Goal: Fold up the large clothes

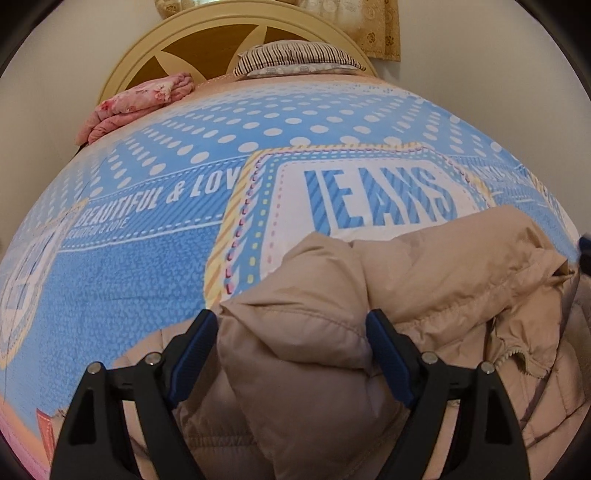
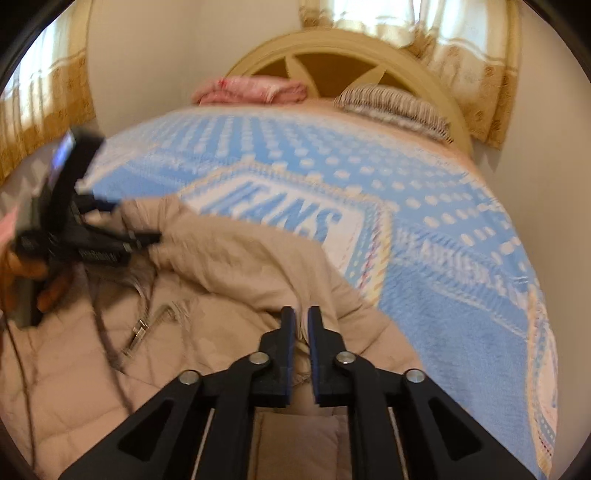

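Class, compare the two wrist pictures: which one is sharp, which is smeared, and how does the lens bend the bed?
Left wrist view: sharp, the bedspread lettering crisp. Right wrist view: motion-smeared dots, glaring curtains. Both bulge the bed into a dome.

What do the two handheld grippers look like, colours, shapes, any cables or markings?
Both the left gripper and right gripper are matte black, with triangular cut-out linkage arms, round silver pivot pins and flat fingers faced in textured blue pads. From the right wrist view, the left gripper's body carries blurred white lettering, unreadable, and dark cables trail from it.
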{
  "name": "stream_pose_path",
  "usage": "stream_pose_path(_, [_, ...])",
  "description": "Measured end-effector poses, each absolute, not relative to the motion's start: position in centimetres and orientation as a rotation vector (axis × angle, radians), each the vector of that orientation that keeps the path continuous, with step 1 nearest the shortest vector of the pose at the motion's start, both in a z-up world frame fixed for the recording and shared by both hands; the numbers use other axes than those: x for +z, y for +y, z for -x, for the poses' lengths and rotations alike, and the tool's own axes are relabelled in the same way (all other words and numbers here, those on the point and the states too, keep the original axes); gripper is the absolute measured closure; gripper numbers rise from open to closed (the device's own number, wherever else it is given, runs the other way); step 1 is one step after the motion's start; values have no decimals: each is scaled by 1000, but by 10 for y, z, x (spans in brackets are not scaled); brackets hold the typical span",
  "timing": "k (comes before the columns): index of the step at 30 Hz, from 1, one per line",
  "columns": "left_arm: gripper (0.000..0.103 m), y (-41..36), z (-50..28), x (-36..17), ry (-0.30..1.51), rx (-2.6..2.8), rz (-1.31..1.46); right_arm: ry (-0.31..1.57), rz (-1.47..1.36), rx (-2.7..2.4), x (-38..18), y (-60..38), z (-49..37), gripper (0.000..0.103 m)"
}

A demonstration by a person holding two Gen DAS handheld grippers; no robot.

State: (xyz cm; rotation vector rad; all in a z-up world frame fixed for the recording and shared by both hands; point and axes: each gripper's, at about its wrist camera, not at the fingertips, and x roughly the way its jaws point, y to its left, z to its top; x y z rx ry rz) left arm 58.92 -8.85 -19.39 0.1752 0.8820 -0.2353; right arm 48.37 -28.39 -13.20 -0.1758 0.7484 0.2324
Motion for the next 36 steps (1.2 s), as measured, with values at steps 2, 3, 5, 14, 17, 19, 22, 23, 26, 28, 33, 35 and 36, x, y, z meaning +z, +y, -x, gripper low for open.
stream_pose_path(2, [17,-89,-589,-195,879,-235,-179,695,111,231,-115,-276,-482,40])
stream_pose_path(3, [17,-89,-591,-195,877,-234,-181,674,87,220,-110,-270,-486,32])
stream_pose_path(5, [17,-90,-591,-195,874,-231,-185,681,78,188,-111,-254,-503,32])
stream_pose_path(14, [7,-93,-575,-114,700,-373,6,836,-42,167,-180,-248,-536,79])
stream_pose_path(17, [7,-116,-587,-128,728,-341,-54,843,-56,161,-184,-251,-533,79])
stream_pose_path(19, [7,-124,-598,-156,787,-258,-117,850,-65,157,-187,-253,-535,79])
stream_pose_path(22, [8,-116,-605,-190,891,-222,-93,865,-71,159,-192,-255,-535,79])
stream_pose_path(23, [7,-112,-604,-196,902,-226,-66,869,-68,162,-194,-254,-534,79])
stream_pose_path(26, [6,-107,-604,-200,902,-228,-48,867,-67,154,-195,-254,-532,79])
stream_pose_path(28, [6,-110,-604,-202,906,-225,-66,795,-59,149,-178,-252,-522,79])
stream_pose_path(33, [5,-113,-599,-207,892,-221,-83,760,-23,162,-159,-243,-533,77])
stream_pose_path(35, [4,-110,-601,-207,890,-225,-64,840,-94,158,-177,-252,-547,77])
stream_pose_path(36, [0,-108,-602,-208,894,-221,-57,873,-107,149,-188,-256,-551,77])
